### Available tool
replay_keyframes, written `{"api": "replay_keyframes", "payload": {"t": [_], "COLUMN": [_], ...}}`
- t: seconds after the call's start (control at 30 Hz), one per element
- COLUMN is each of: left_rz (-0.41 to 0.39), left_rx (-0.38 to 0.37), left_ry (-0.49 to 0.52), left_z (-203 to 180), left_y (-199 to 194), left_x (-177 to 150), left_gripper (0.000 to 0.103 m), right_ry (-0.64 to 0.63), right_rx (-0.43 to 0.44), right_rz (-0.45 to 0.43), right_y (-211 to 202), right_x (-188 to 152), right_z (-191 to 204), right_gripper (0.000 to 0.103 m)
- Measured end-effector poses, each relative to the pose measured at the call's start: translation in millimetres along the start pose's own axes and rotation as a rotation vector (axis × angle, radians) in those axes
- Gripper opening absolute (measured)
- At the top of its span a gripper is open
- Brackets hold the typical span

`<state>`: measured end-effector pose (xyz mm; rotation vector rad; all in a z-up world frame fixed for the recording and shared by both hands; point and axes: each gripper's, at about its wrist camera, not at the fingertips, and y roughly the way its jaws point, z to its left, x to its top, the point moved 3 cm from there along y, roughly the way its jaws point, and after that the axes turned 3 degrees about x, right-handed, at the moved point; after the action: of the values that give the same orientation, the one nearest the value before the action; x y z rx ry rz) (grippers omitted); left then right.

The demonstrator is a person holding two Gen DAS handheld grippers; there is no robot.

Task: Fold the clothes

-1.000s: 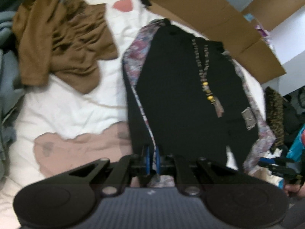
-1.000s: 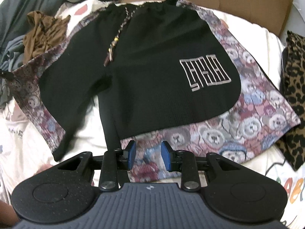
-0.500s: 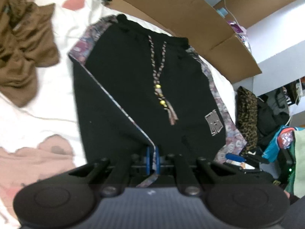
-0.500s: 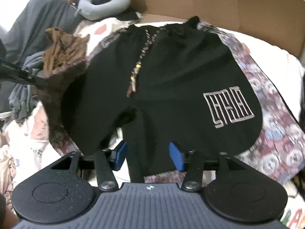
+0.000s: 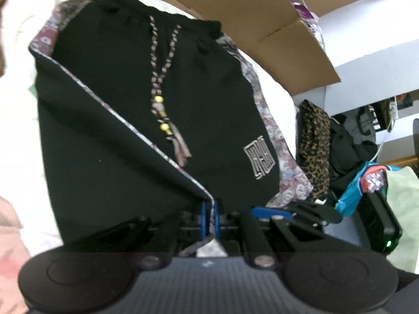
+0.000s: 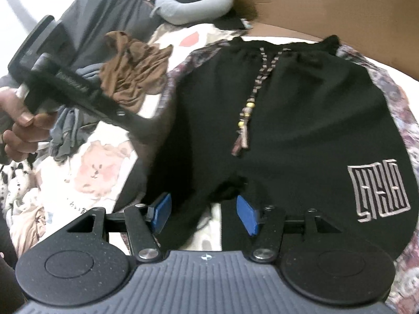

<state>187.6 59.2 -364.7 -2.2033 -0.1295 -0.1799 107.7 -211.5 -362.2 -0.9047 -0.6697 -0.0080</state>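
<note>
Black shorts [image 5: 204,83] with flowered side panels, a beaded drawstring [image 5: 162,83] and a grey logo [image 5: 262,159] lie on the bed. My left gripper [image 5: 209,206] is shut on the hem corner of one leg, and that leg is drawn up and across the shorts, showing its black inside. In the right wrist view the same shorts [image 6: 301,104] spread out ahead, and a hand holds the left tool [image 6: 78,91], whose tips are hidden in lifted fabric. My right gripper [image 6: 204,209] is open above the crotch, its pads clear of the cloth.
A crumpled brown garment [image 6: 133,70] and grey clothes [image 6: 65,128] lie left of the shorts. Cardboard [image 5: 235,2] lines the far side of the bed. A leopard-print cloth [image 5: 314,144] and dark bags sit at the right. A grey neck pillow [image 6: 191,5] rests at the back.
The left gripper has carried the leg hem across the shorts towards the logo side, folding the leg over. The right gripper's jaws have widened, let go of the patterned hem and moved towards the crotch.
</note>
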Motion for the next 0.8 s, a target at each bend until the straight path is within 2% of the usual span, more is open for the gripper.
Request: {"api": "replay_keyframes", "payload": {"t": [0.23,0.37,0.47,0.67,0.73,0.77,0.8], "left_rz": [0.037,0.050,0.060,0.061,0.064,0.064,0.064], "left_rx": [-0.062,-0.090,-0.106,-0.130,-0.145,-0.151,-0.159], "left_ry": [-0.023,-0.017,-0.006,-0.038,-0.050,-0.054,-0.056], "left_z": [-20.1,-31.4,-39.6,-47.2,-49.4,-50.8,-52.5], "left_y": [25.2,35.3,41.1,49.6,51.4,51.8,52.0], "left_x": [5.5,5.3,3.9,-2.0,-4.3,-4.8,-5.1], "left_gripper": [0.006,0.006,0.006,0.007,0.007,0.007,0.007], "right_ry": [-0.018,-0.005,0.003,0.021,0.026,0.026,0.026], "right_rx": [0.052,0.034,0.024,-0.024,-0.040,-0.046,-0.053], "right_rz": [-0.013,-0.018,-0.018,-0.046,-0.060,-0.061,-0.063], "right_y": [15.1,19.3,18.4,12.5,10.9,11.1,11.1], "right_x": [6.8,11.1,14.0,15.0,15.1,15.3,15.4], "right_z": [15.1,11.7,8.1,-1.1,-3.7,-4.5,-5.3], "right_gripper": [0.062,0.062,0.054,0.054,0.048,0.041,0.030]}}
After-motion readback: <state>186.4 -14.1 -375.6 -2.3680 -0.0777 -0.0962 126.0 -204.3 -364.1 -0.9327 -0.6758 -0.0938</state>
